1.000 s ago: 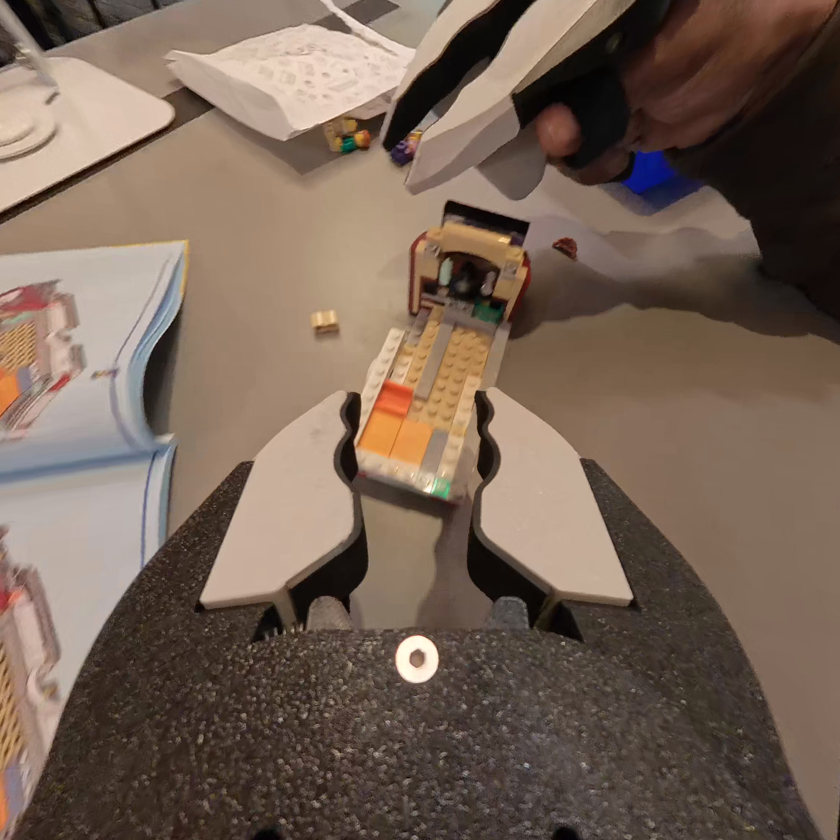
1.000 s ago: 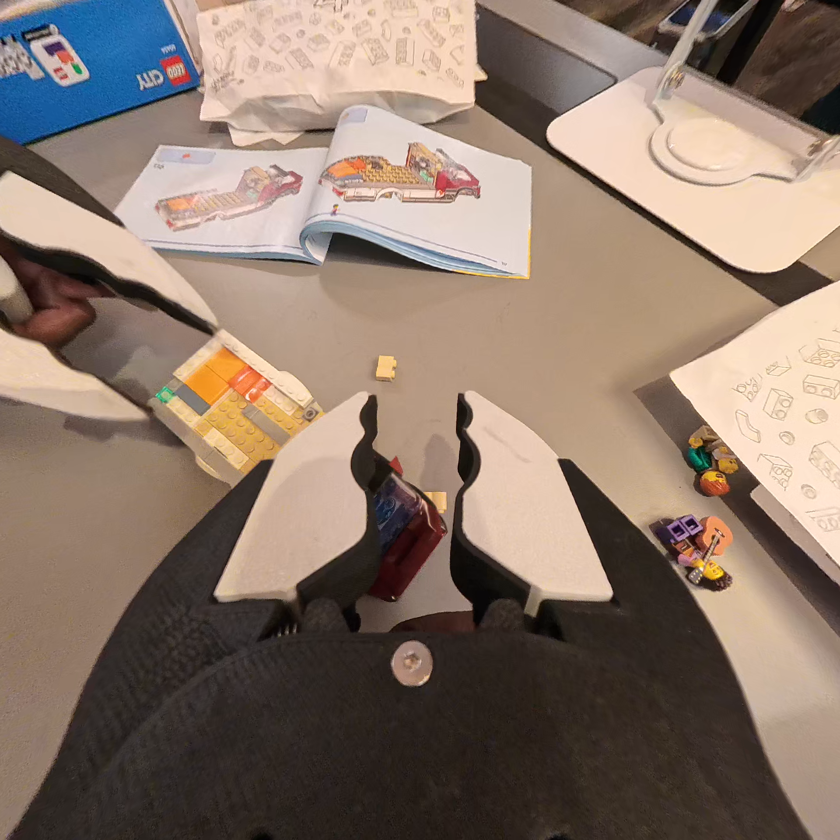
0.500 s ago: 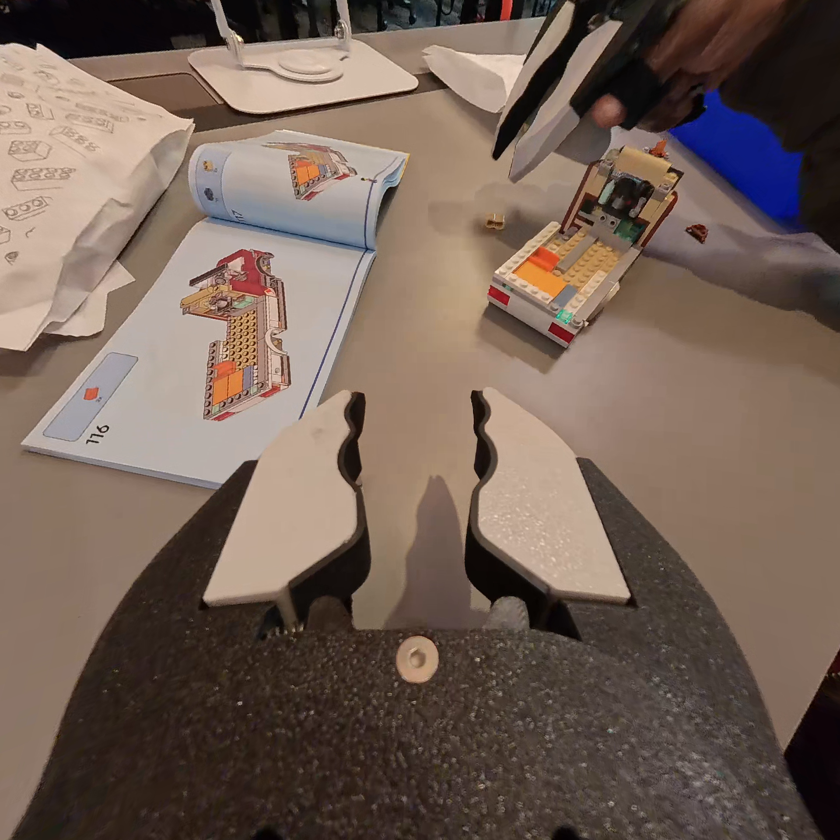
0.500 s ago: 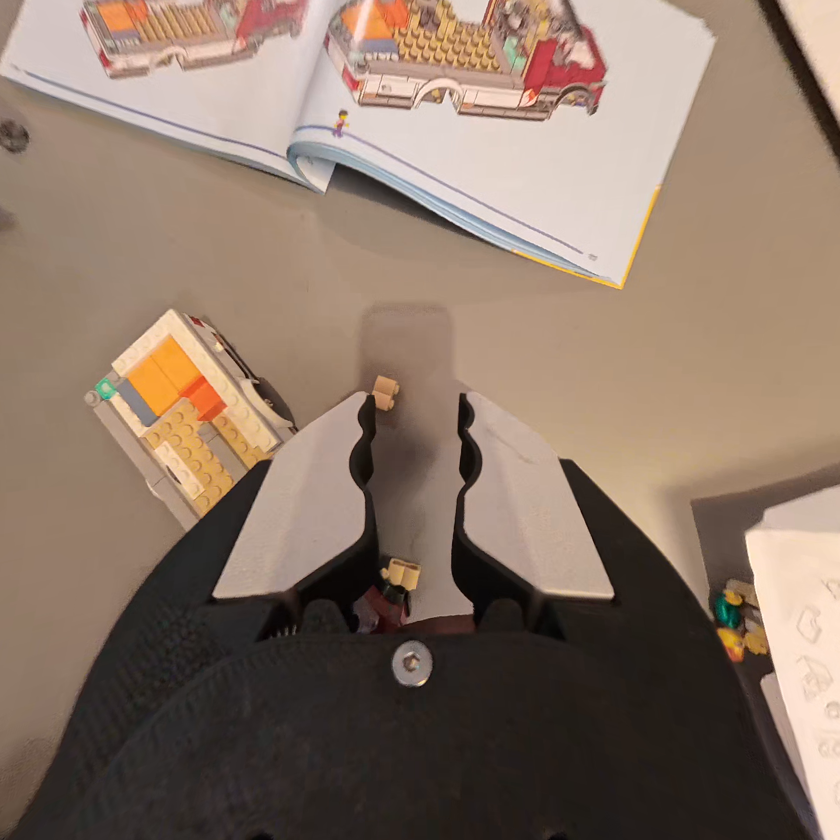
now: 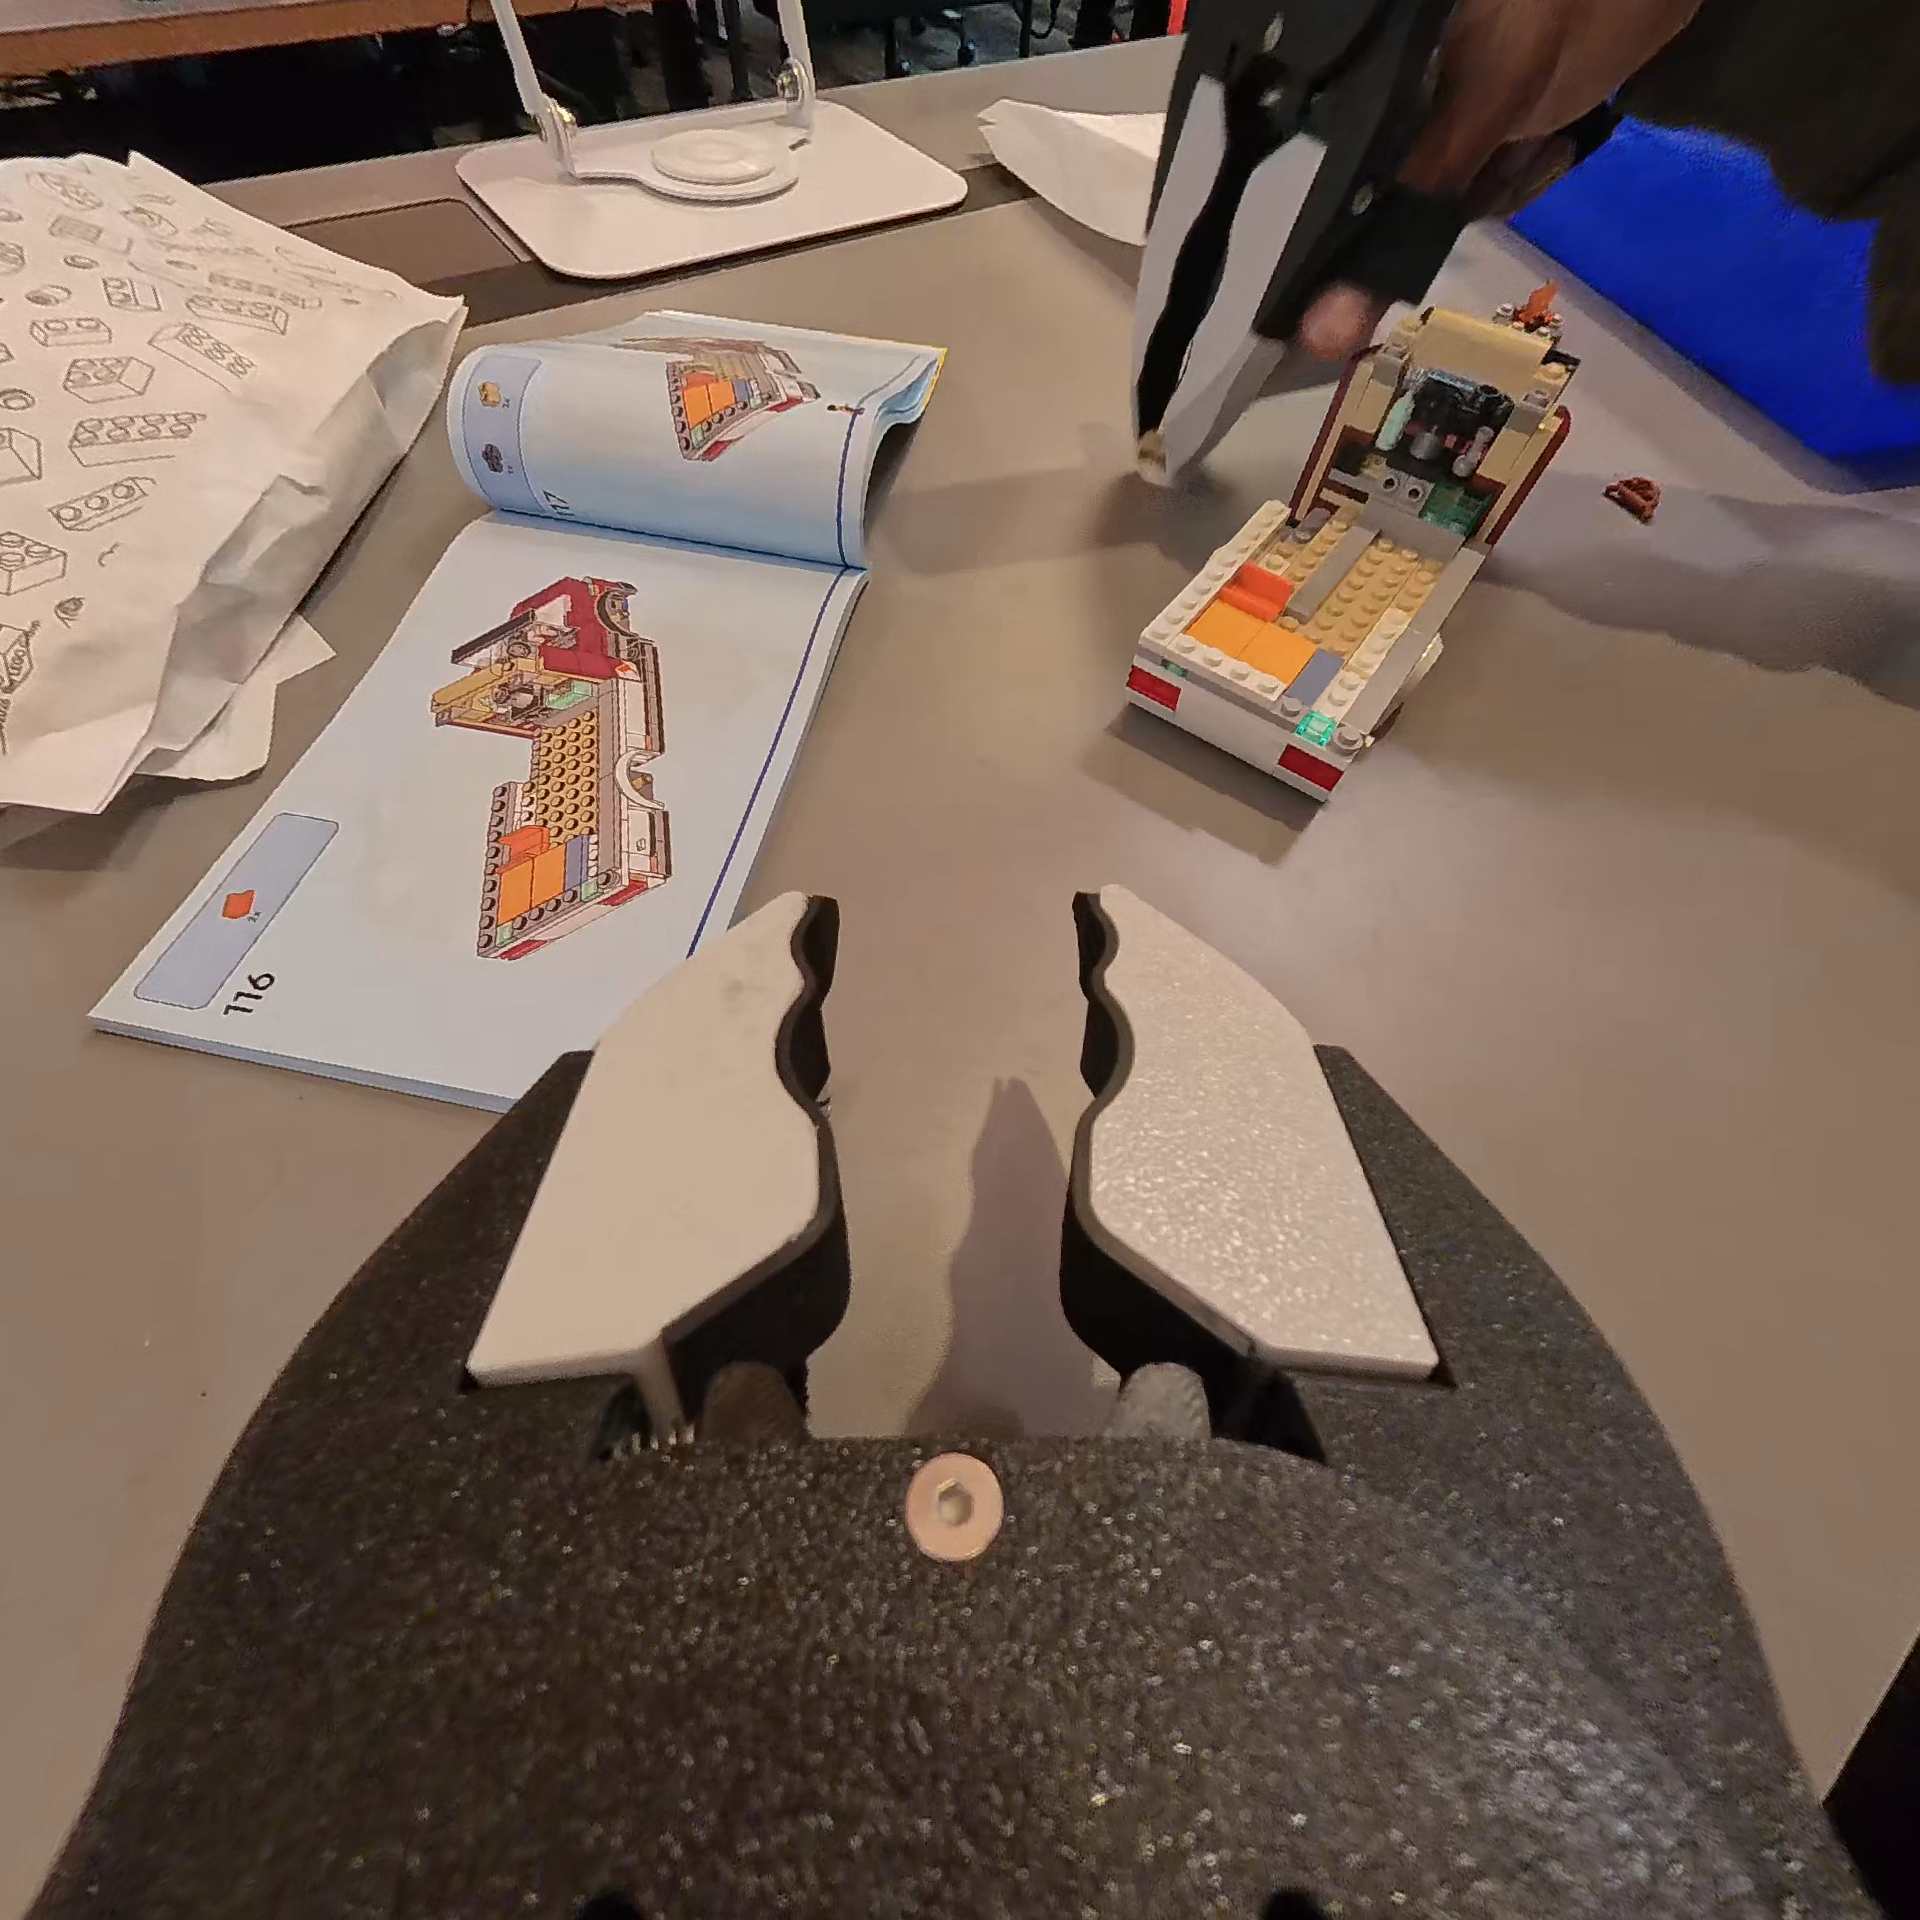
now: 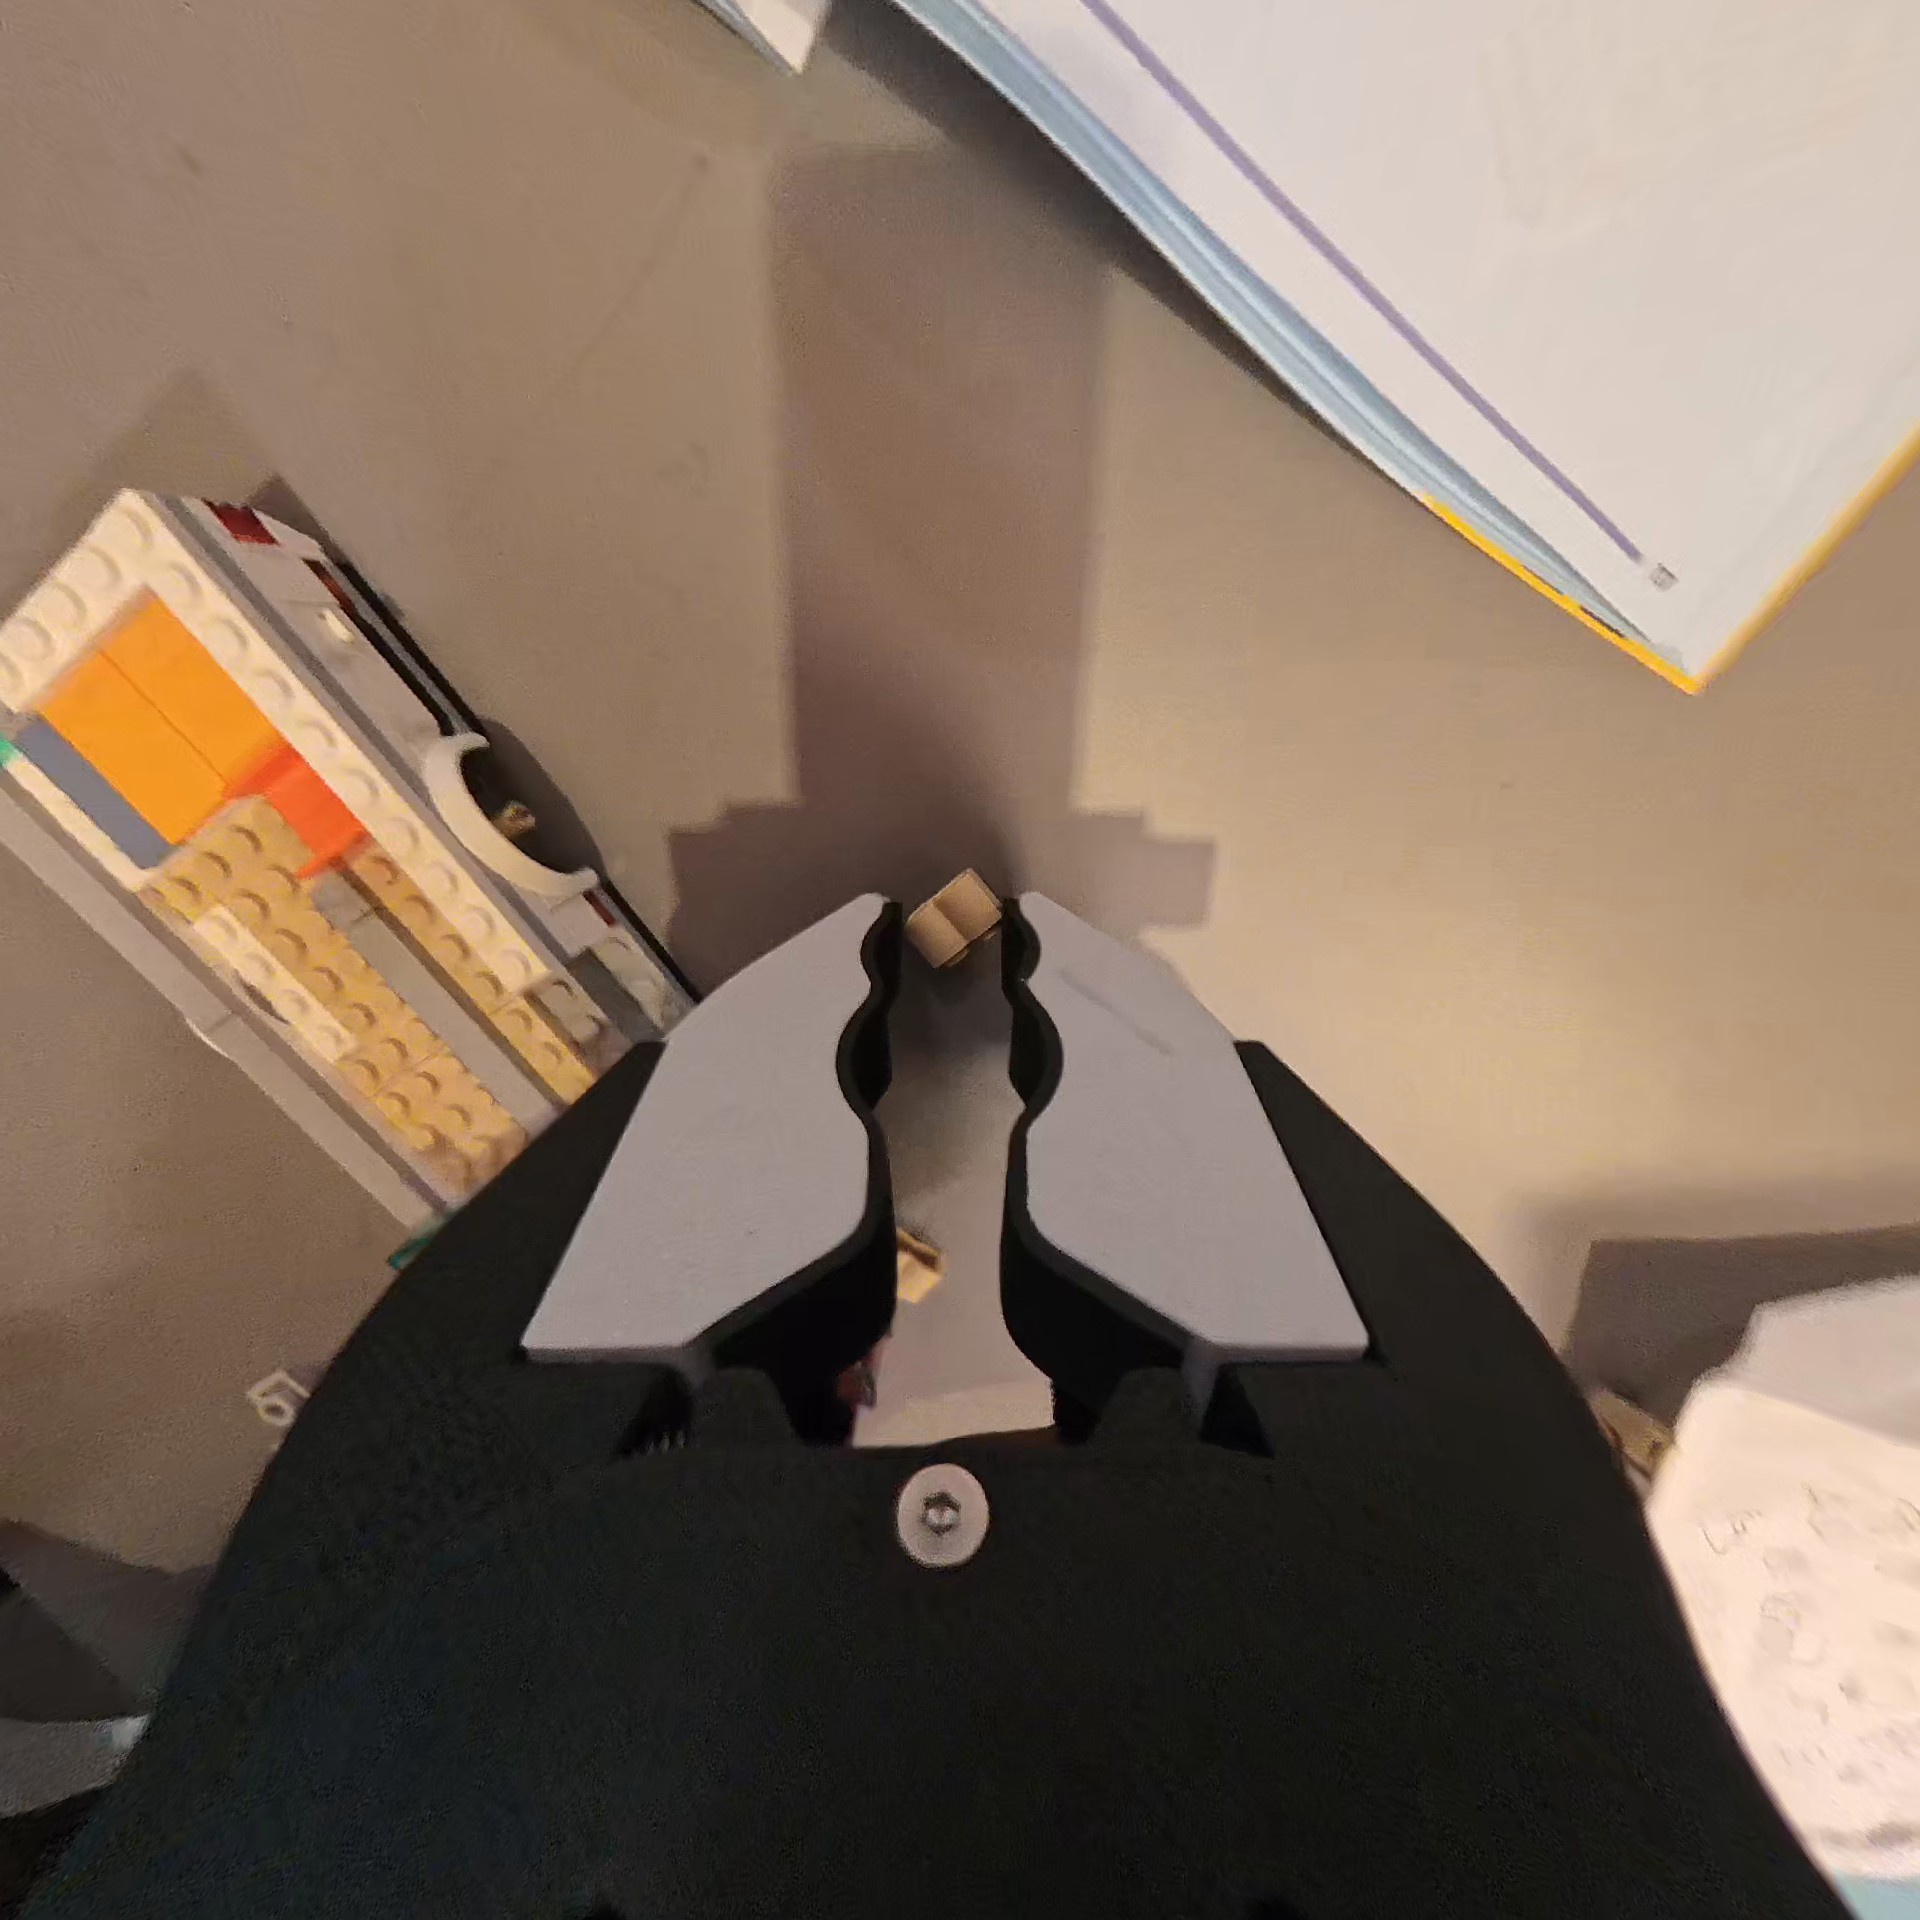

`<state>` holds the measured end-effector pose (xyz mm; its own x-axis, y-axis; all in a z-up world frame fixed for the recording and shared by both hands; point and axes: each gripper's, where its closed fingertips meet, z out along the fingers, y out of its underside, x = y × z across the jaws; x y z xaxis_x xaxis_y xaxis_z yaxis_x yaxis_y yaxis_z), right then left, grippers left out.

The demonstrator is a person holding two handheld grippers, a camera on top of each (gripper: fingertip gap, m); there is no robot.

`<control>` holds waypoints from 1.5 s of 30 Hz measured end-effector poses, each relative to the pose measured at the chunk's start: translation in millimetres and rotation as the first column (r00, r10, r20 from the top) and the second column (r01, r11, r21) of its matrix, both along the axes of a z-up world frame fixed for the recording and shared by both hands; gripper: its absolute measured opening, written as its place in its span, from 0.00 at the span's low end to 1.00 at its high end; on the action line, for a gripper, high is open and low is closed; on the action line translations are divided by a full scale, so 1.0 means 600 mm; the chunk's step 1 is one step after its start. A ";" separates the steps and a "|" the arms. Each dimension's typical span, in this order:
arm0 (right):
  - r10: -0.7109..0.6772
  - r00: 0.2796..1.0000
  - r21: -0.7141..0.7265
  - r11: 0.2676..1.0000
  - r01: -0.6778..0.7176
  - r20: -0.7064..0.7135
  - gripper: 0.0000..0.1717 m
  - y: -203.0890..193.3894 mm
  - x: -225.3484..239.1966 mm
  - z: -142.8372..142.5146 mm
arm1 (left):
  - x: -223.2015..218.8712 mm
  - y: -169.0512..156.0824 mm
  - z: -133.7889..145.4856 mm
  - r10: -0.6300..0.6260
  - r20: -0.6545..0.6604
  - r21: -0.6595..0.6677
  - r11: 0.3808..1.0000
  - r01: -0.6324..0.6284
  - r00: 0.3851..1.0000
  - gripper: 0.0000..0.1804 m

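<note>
My right gripper [image 6: 951,914] points down at the grey table [image 6: 1351,987], and its fingertips are closed on a small tan brick [image 6: 945,925], which sits tilted between the pads. In the left wrist view this gripper [image 5: 1169,457] stands on the table just left of the brick vehicle model [image 5: 1320,603], with the tan piece at its tips. The model [image 6: 260,831] lies left of my right fingers. My left gripper [image 5: 951,914] is open and empty, low over bare table, next to the open instruction booklet [image 5: 520,727].
A second tan brick [image 6: 920,1268] lies on the table under the right fingers. A white paper bag [image 5: 156,416] is at the left, a white stand base [image 5: 717,197] at the back, and a blue box [image 5: 1714,312] and a small brown piece [image 5: 1633,495] at the right. My hands' fingertips stand some 25 cm from each other.
My right gripper dropped onto the loose tan brick and its pads closed on it. My left gripper backed away from the model's rear end, staying open.
</note>
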<state>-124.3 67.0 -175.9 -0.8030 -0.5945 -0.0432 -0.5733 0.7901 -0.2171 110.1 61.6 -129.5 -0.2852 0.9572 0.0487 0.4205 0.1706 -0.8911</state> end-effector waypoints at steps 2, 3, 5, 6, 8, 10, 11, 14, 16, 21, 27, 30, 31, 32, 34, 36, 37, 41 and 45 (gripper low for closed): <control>-0.064 0.998 -0.087 0.994 0.063 -0.012 0.11 0.007 -0.030 0.037 | 0.000 0.003 -0.002 -0.002 0.010 -0.003 1.000 0.002 1.000 0.26; -0.107 0.994 -0.146 0.984 0.105 -0.002 0.11 0.015 -0.049 0.064 | 0.000 0.004 -0.004 -0.003 0.016 -0.005 1.000 0.003 1.000 0.26; -0.197 0.980 -0.246 0.950 0.190 -0.005 0.11 0.047 -0.100 0.118 | 0.000 0.006 -0.005 -0.004 0.026 -0.012 1.000 0.004 1.000 0.26; -0.244 0.970 -0.284 0.931 0.230 -0.017 0.11 0.071 -0.130 0.141 | 0.000 0.006 -0.006 -0.004 0.030 -0.015 1.000 0.005 1.000 0.26; -0.340 0.940 -0.337 0.890 0.307 -0.041 0.11 0.126 -0.189 0.177 | -0.001 0.007 -0.009 -0.008 0.043 -0.014 1.000 0.008 0.999 0.26; -0.439 0.896 -0.378 0.842 0.384 -0.068 0.11 0.187 -0.248 0.202 | -0.003 0.008 -0.012 -0.012 0.053 -0.009 1.000 0.013 0.999 0.26; -0.488 0.870 -0.399 0.814 0.423 -0.074 0.11 0.216 -0.275 0.212 | -0.003 0.008 -0.012 -0.015 0.052 -0.006 1.000 0.016 0.999 0.26; -0.603 0.796 -0.420 0.737 0.530 -0.054 0.11 0.292 -0.335 0.217 | -0.001 0.009 -0.006 -0.023 0.023 0.009 1.000 0.023 0.999 0.26; -0.643 0.763 -0.411 0.713 0.568 -0.062 0.12 0.330 -0.359 0.204 | 0.005 0.010 -0.002 -0.026 0.000 0.025 0.999 0.026 1.000 0.27; -0.651 0.758 -0.441 0.691 0.573 -0.036 0.19 0.378 -0.362 0.198 | 0.039 0.015 0.001 0.002 0.006 0.015 1.000 -0.002 1.000 0.29; -0.443 0.887 -0.548 0.714 0.436 0.128 0.22 0.350 -0.233 0.228 | 0.066 0.051 0.006 -0.010 0.002 0.018 1.000 0.010 1.000 0.29; -0.258 0.948 -0.582 0.749 0.318 0.186 0.25 0.304 -0.125 0.219 | 0.066 0.063 0.003 -0.022 0.007 0.010 1.000 0.022 1.000 0.29; -0.203 0.959 -0.584 0.762 0.281 0.198 0.28 0.287 -0.093 0.210 | 0.064 0.067 0.002 -0.030 0.006 0.013 0.999 0.030 1.000 0.29; -0.149 0.967 -0.585 0.773 0.244 0.206 0.30 0.268 -0.064 0.200 | 0.061 0.070 0.001 -0.034 0.007 0.017 0.999 0.034 0.999 0.29; -0.054 0.979 -0.582 0.797 0.161 0.196 0.39 0.229 -0.022 0.171 | 0.058 0.076 0.001 -0.039 0.009 0.015 0.999 0.038 0.999 0.29; 0.047 0.984 -0.570 0.820 0.060 0.172 0.50 0.194 0.008 0.141 | 0.057 0.081 0.003 -0.041 0.005 0.010 0.999 0.041 0.999 0.29; 0.100 0.981 -0.562 0.827 0.010 0.164 0.54 0.179 0.021 0.128 | 0.058 0.084 0.004 -0.042 0.002 0.010 0.999 0.042 0.999 0.29; 0.250 0.964 -0.480 0.859 -0.177 0.094 0.57 0.139 0.055 0.085 | 0.067 0.091 0.000 -0.029 -0.002 0.020 0.999 0.029 1.000 0.29; 0.319 0.947 -0.352 0.885 -0.306 -0.022 0.44 0.122 0.050 0.036 | 0.074 0.091 0.004 -0.017 -0.022 0.025 1.000 0.017 1.000 0.29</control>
<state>-94.4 140.2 -154.5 -0.5749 -0.7967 0.1864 -0.7647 0.4421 -0.4688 154.3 116.0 -127.3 -0.2674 0.9603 0.0792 0.4037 0.1863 -0.8957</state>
